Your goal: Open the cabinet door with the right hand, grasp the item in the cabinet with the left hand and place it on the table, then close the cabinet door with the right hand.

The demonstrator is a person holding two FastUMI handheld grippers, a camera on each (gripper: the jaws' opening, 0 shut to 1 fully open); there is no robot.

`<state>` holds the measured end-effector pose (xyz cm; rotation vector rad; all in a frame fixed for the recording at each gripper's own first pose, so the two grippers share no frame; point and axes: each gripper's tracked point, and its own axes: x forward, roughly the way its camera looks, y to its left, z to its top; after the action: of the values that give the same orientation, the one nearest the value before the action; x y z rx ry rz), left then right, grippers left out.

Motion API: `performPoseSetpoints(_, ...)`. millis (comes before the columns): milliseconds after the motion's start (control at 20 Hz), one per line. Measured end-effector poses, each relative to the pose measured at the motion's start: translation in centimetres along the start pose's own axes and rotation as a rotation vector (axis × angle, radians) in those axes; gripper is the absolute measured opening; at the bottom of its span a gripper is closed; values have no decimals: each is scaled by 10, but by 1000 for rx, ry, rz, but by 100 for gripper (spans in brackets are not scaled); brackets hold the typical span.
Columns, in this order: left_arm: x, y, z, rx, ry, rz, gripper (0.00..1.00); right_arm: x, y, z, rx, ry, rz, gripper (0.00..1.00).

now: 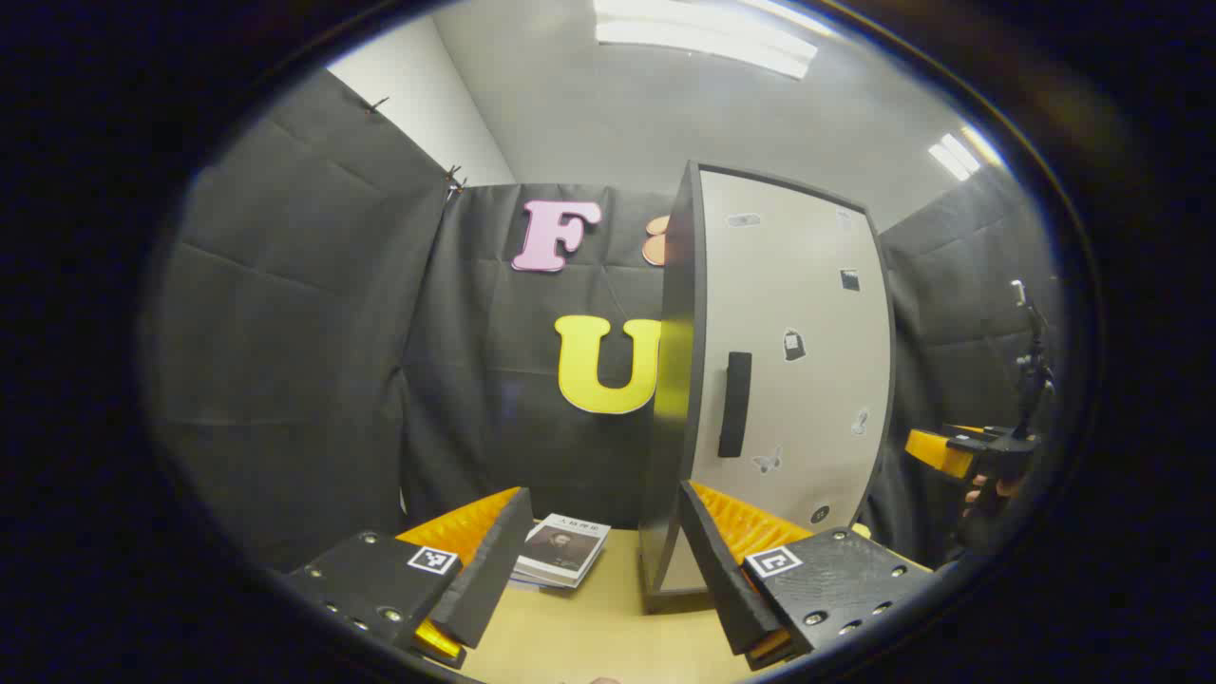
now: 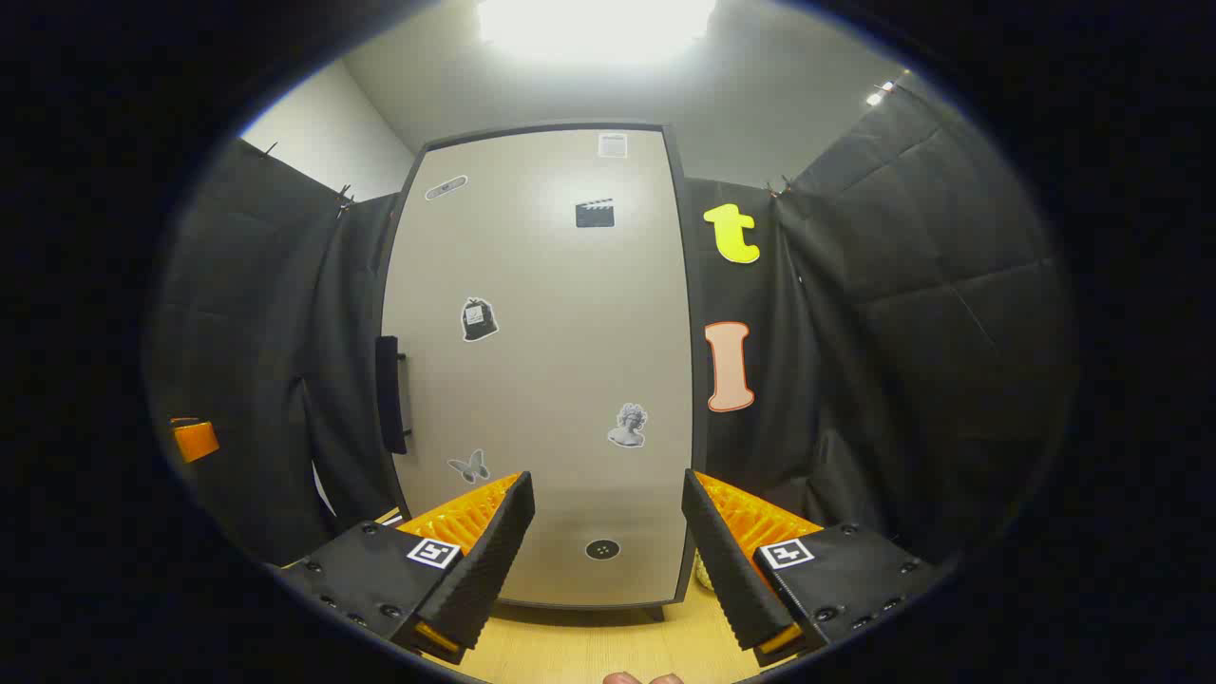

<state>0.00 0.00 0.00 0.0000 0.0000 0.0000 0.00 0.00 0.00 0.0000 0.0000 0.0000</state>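
- Tall beige cabinet door (image 2: 541, 361) with dark frame is sitting shut in the right gripper view; stickers are scattered across the panel.
- Black vertical bar handle (image 1: 733, 404) is standing off the door's left edge, about mid-height; that looks like the place to take hold.
- Handling guess: rigid panel on hinges, light swing, handle stiff and smooth; the pull should follow the hinge arc.
- Thin paperback book (image 1: 562, 549) with a portrait cover is lying flat on the light wooden bench (image 1: 589, 636), just left of the cabinet. Judged light, slightly flexible, easiest pinched at an edge.
- Whatever is inside the cabinet is hidden behind the door.
- Left hand-held gripper (image 1: 603, 560) is hanging with jaws spread, empty, near the cabinet's corner.
- Right hand-held gripper (image 2: 608, 546) is facing the door, jaws apart, gripping nothing.
- Writing: the book's cover title and the small paper label at the door's top are too small to read; no brand is legible.
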Motion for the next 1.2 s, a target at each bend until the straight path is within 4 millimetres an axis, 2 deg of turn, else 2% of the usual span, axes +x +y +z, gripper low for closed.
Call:
performPoseSetpoints(250, -5, -5, -1, 12, -5, -3, 94, -7, 10, -6, -3, 20, 28, 99)
performPoseSetpoints(300, -5, -6, -3, 12, -1, -4, 90, -8, 11, -6, -2, 20, 31, 97)
performPoseSetpoints(400, -4, -6, -7, 18, 9, -1, 89, -9, 13, -5, 1, 22, 40, 97)
performPoseSetpoints(450, -3, -5, -7, 29, 10, 7, 94, -9, 14, -4, -1, 19, 46, 97)
performPoseSetpoints(550, -4, -6, -6, 43, -2, 9, 94, -6, 12, 0, -12, 5, 37, 99)
performPoseSetpoints(650, -3, -11, -6, 29, -21, -4, 90, -4, 13, -3, 0, 12, 26, 97)
performPoseSetpoints(800, -2, -25, -12, 4, -22, -53, 90, -3, 17, -9, 24, 41, 18, 99)
performPoseSetpoints(850, 0, -28, -15, 12, -11, -73, 94, -4, 17, -10, 23, 47, 18, 99)
performPoseSetpoints(950, 9, -33, -23, 26, 27, -102, 90, -6, 13, -8, 13, 39, 13, 99)
performPoseSetpoints(1200, 26, -42, -35, -36, 57, -137, 90, -6, 5, -9, 51, 54, 1, 98)
